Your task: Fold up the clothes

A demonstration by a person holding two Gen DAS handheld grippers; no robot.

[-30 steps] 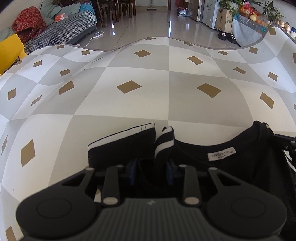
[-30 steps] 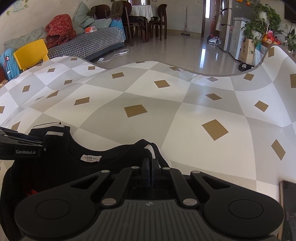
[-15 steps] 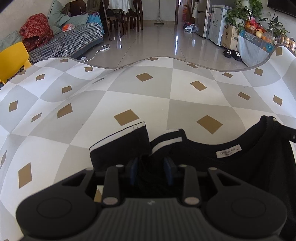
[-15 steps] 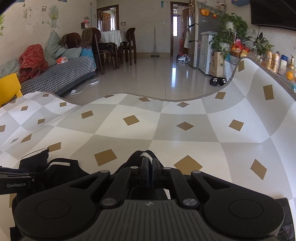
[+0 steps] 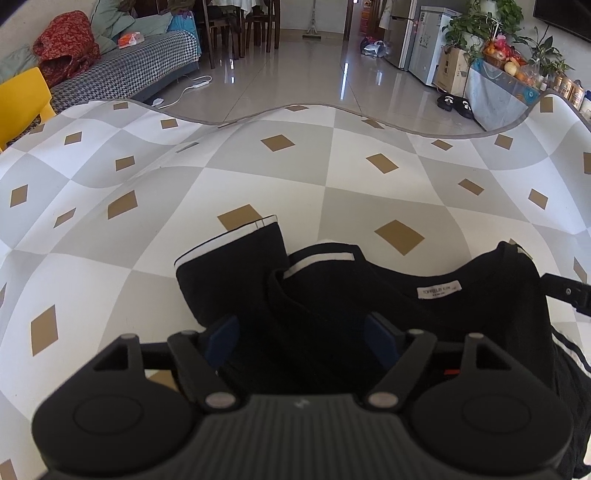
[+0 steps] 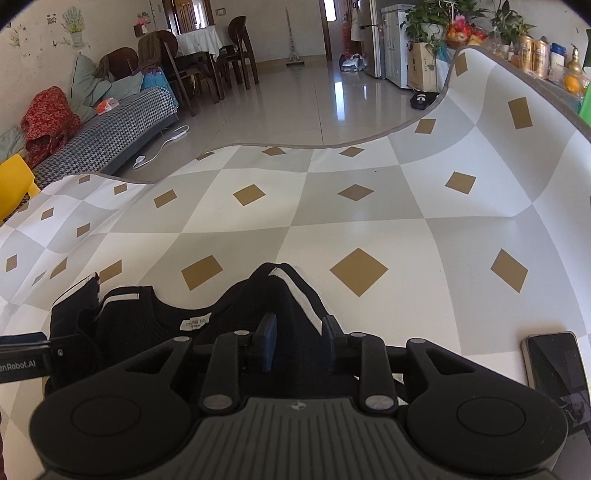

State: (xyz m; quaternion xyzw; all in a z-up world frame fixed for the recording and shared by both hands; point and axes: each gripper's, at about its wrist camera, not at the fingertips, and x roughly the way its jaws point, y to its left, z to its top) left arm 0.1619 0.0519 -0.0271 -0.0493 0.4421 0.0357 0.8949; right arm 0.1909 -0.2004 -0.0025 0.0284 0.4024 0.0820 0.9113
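A small white neck label (image 5: 439,291) is sewn inside the collar of the black shirt (image 5: 424,317); its print looks like "TOPFEELIN KIDS", though the letters are too small to be sure. In the right wrist view the same label shows only partly legible print. Beside it, the left hand-held gripper (image 6: 22,363) carries white lettering reading "enRobot.AI", its beginning cut off at the edge.

I am looking into a home — a big living room with a shiny tile floor (image 5: 303,77). I see a sofa (image 6: 107,133) with a checked cover, a dining table (image 6: 197,37) with dark chairs, a fridge (image 6: 393,40), potted plants (image 6: 424,16) and slippers (image 5: 454,105) — family things.
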